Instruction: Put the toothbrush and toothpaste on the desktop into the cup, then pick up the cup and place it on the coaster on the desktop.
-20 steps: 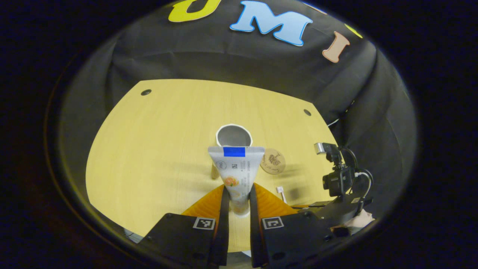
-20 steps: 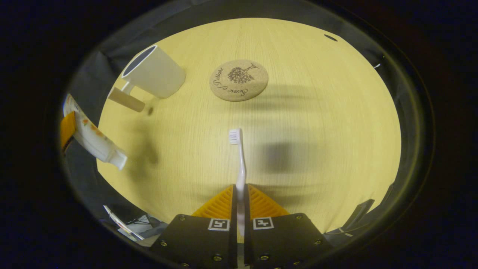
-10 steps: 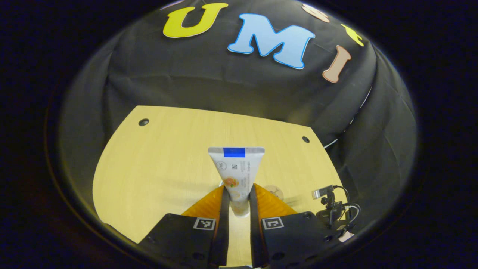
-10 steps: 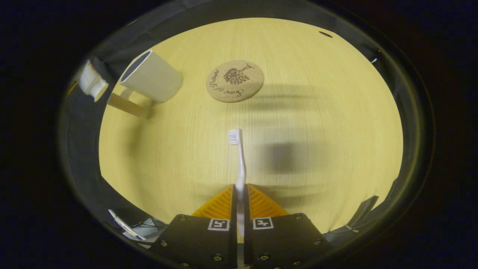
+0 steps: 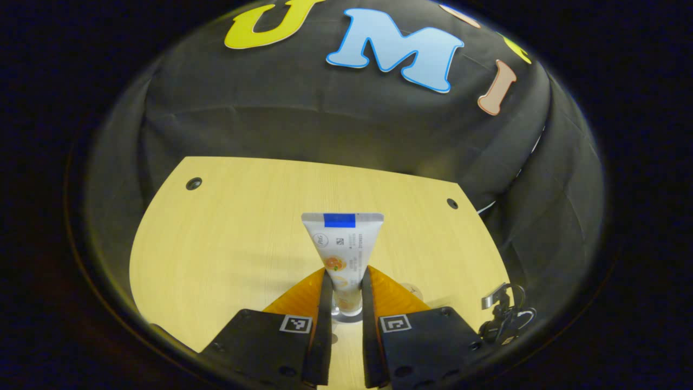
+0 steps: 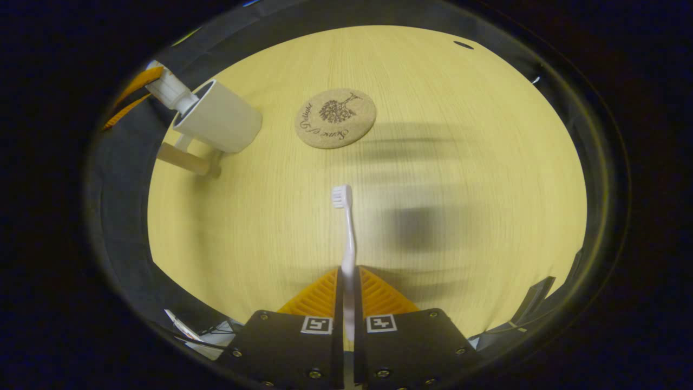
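Observation:
My left gripper [image 5: 345, 290] is shut on the toothpaste tube [image 5: 343, 244], which stands crimped end up and cap down. In the right gripper view the tube's white cap [image 6: 169, 91] sits right at the mouth of the white cup [image 6: 219, 118], with the left gripper [image 6: 153, 86] above it at the far left. The cup stands on the wooden table [image 6: 487, 189] and has a wood-coloured handle [image 6: 187, 160]. My right gripper [image 6: 349, 281] is shut on the handle of the white toothbrush [image 6: 350, 238], bristles pointing away, held above the table. The round cork coaster [image 6: 335, 117] lies to the right of the cup.
The tabletop [image 5: 227, 227] has small dark holes near its far corners [image 5: 193, 183]. Black cloth walls close in the back and sides. A small camera rig with cables [image 5: 506, 319] shows at the lower right of the left gripper view.
My left gripper has carried the toothpaste from beside the table edge over to the cup, cap now at its mouth. The right gripper with the toothbrush has barely moved.

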Action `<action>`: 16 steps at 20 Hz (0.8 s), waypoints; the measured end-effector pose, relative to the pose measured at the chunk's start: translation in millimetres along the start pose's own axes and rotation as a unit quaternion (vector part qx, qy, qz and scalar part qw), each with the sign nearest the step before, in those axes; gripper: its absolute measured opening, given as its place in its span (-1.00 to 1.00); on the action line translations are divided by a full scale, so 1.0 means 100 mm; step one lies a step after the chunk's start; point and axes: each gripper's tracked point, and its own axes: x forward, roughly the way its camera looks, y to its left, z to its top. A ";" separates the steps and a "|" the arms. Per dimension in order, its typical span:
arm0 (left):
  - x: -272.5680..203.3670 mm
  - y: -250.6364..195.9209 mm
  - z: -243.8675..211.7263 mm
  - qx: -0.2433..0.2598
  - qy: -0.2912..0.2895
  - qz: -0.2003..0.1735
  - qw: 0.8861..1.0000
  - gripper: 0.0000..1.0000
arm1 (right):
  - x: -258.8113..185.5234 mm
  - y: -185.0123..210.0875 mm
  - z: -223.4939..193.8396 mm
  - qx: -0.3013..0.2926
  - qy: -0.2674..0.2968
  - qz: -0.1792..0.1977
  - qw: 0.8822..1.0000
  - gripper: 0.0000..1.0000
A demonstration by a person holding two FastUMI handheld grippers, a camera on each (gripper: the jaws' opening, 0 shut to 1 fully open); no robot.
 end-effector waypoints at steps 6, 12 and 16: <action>0.25 0.04 -0.22 0.035 0.022 0.004 0.999 -0.40 | -0.23 0.10 0.34 0.018 -0.052 0.014 0.998 -0.84; 0.37 0.04 -0.33 0.047 0.034 0.004 0.998 -0.37 | -0.25 0.04 0.41 0.004 -0.065 -0.009 0.998 -0.84; 0.40 0.07 -0.35 0.050 0.039 0.007 0.998 -0.38 | -0.09 0.00 0.34 0.004 -0.057 -0.029 0.998 -0.84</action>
